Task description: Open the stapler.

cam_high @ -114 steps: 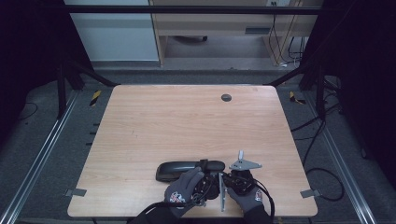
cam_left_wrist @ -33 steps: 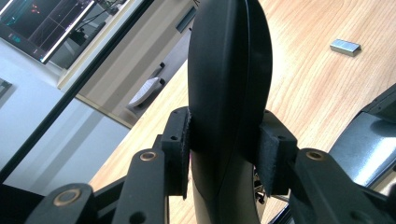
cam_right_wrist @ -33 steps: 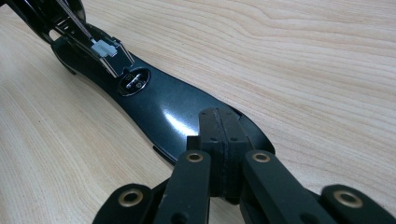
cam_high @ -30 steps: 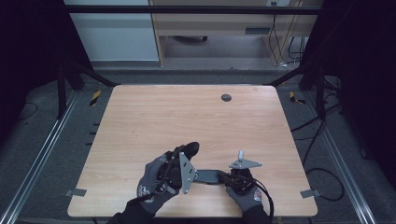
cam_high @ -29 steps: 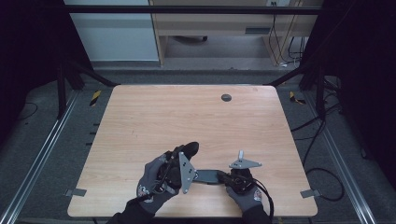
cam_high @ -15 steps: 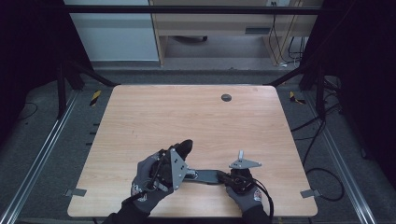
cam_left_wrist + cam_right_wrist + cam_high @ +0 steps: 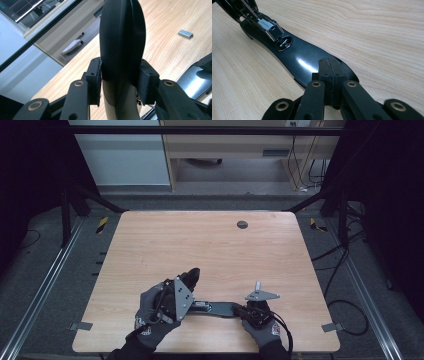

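1. The left gripper (image 7: 186, 282) clamps the black stapler top (image 7: 122, 42), now raised and tilted, swung further open than a second ago.
2. The right gripper (image 7: 329, 72), jaws closed together, presses the stapler's glossy base (image 7: 297, 61) flat on the wooden table (image 7: 210, 245); it has not moved.
3. The stapler lies near the table's front edge.

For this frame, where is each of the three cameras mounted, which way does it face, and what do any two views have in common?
High view: fixed above the person's side, looking forward and down on the wooden table; both gloved hands, left gripper and right gripper show.
Left gripper view: rides the left gripper, looking along its jaws, shut on the stapler's black top.
Right gripper view: rides the right gripper, low over the table, jaws shut on the stapler's base.
Shared: both gripper views show the stapler's base and the table.
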Tool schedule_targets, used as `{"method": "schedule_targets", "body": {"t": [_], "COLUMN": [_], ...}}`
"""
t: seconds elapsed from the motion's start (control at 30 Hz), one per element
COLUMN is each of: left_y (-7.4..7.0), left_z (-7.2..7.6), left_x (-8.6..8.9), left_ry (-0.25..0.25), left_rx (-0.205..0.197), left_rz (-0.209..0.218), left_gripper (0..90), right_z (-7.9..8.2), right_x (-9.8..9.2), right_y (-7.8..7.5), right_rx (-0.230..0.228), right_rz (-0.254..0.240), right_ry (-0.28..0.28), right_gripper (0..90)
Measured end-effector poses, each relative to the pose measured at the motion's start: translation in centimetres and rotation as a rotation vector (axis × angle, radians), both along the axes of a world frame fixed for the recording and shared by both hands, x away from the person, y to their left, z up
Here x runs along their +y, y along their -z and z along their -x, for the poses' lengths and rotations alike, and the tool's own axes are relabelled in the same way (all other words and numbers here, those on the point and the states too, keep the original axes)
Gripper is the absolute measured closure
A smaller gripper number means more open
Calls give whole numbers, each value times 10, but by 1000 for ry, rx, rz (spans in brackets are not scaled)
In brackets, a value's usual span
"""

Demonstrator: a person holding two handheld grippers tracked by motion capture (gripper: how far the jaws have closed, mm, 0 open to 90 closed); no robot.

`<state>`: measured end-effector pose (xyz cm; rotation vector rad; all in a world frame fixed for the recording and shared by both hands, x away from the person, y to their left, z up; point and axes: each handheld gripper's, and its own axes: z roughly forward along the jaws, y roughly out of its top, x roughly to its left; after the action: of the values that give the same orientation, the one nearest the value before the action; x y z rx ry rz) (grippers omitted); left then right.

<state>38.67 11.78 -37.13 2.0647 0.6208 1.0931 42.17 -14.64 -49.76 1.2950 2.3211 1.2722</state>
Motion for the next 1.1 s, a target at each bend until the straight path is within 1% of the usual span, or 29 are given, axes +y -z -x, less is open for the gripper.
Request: {"method": "schedule_targets", "body": {"t": [0.33, 0.6, 0.9, 0.97, 1.03, 1.1], "left_y": [-4, -4, -6, -7, -7, -8], "left_z": [-1, -1, 0, 0, -1, 0], "left_x": [15, 20, 30, 33, 38, 43], "left_ry": [-11, -8, -23, -38, -42, -44], "left_rx": [16, 15, 23, 23, 31, 33], "left_rz": [53, 70, 95, 101, 121, 131], "left_gripper": [595, 594, 590, 587, 586, 583], "right_z": [0, 0, 0, 0, 0, 0], "right_x": [0, 0, 1, 1, 0, 1], "right_y": [0, 0, 0, 0, 0, 0], "right_rx": [0, 1, 2, 4, 2, 4], "right_rz": [-1, -3, -6, -7, -7, -7], "right_ry": [-1, -3, -2, -2, -3, -2], "right_gripper": [900, 900, 900, 900, 900, 900]}}
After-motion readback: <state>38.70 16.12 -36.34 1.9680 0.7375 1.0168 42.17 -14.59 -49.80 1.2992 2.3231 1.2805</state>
